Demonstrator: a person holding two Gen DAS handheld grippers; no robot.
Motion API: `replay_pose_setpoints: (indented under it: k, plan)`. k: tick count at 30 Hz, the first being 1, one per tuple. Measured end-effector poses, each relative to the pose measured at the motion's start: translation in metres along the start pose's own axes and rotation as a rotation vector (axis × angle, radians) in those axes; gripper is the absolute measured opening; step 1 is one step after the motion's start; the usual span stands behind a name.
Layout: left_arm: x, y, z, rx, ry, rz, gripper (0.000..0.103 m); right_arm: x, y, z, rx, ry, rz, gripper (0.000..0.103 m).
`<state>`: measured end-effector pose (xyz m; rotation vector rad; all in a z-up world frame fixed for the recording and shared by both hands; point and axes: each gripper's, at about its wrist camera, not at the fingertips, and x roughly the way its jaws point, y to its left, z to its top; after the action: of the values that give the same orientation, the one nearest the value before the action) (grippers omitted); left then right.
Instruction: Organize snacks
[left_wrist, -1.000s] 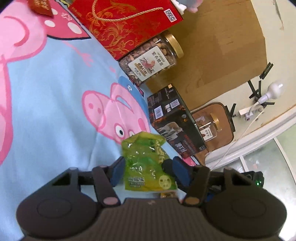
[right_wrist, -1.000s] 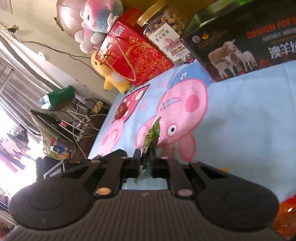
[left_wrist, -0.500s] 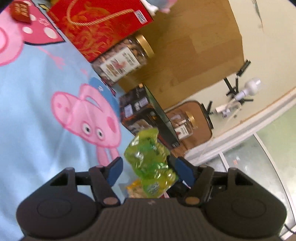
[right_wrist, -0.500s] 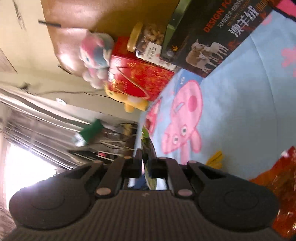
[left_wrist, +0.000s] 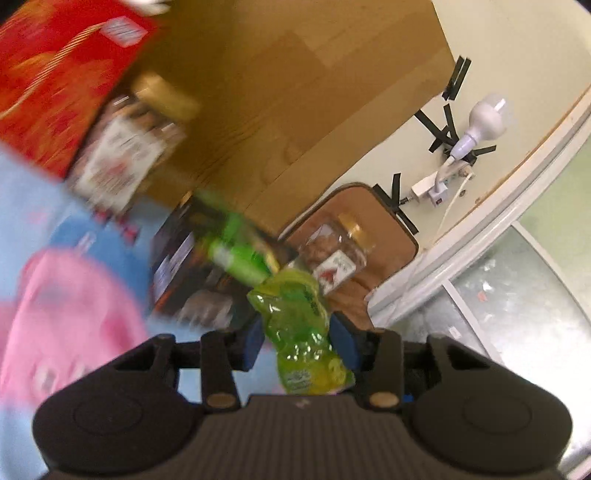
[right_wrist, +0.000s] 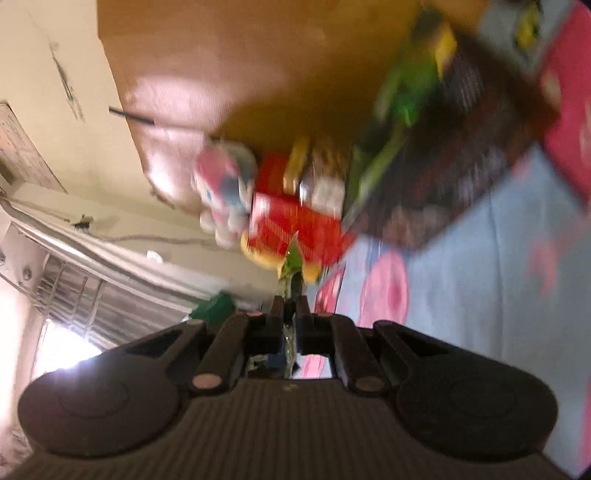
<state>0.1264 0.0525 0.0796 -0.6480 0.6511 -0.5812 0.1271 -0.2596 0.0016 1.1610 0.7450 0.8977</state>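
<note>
My left gripper (left_wrist: 297, 341) carries a crinkled green snack packet (left_wrist: 295, 332) above the bed. Its blue pads (left_wrist: 253, 339) are closing, and they squeeze the packet's middle. My right gripper (right_wrist: 291, 310) is shut on a second green packet (right_wrist: 291, 266), thin and seen edge-on. Ahead lies a black box (left_wrist: 184, 266), blurred, with green packets (left_wrist: 236, 251) on top. In the right wrist view that black box (right_wrist: 461, 177) and its green packets (right_wrist: 410, 85) sit at the upper right.
A nut jar (left_wrist: 125, 162) and a red gift box (left_wrist: 55, 74) stand against the wooden headboard (left_wrist: 295, 92). Another jar (left_wrist: 336, 254) rests on a brown seat beyond the bed. The blue pig-print sheet (left_wrist: 55, 295) covers the bed. A plush toy (right_wrist: 225, 192) sits beside the red box (right_wrist: 291, 225).
Both grippers have risen off the sheet with their green packets and swung toward the black box. The left jaws widened, then narrowed onto the packet. Both views are blurred with motion.
</note>
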Motion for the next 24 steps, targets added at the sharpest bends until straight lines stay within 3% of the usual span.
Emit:
replay_pose_setpoints:
  k: [4,6,8,9,18,24]
  plan:
    - [0.059,-0.011,0.038,0.074,-0.001,0.106,0.045,0.011,0.017,0.040,-0.127,-0.099,-0.111,0.013]
    - [0.081,-0.010,0.045,0.088,0.005,0.200,0.045,0.024,0.034,0.054,-0.333,-0.151,-0.290,0.020]
    - [0.088,-0.006,0.041,0.079,0.020,0.215,0.045,0.033,0.045,0.054,-0.519,-0.189,-0.487,0.024]
    - [0.086,-0.005,0.038,0.075,0.018,0.206,0.045,0.033,0.046,0.050,-0.579,-0.208,-0.535,0.024]
    - [0.056,-0.016,0.004,0.087,-0.002,0.162,0.046,0.002,0.023,0.012,-0.536,-0.211,-0.454,0.023]
    - [0.016,-0.033,-0.028,0.162,0.000,0.157,0.046,-0.029,0.032,-0.019,-0.504,-0.186,-0.387,0.024]
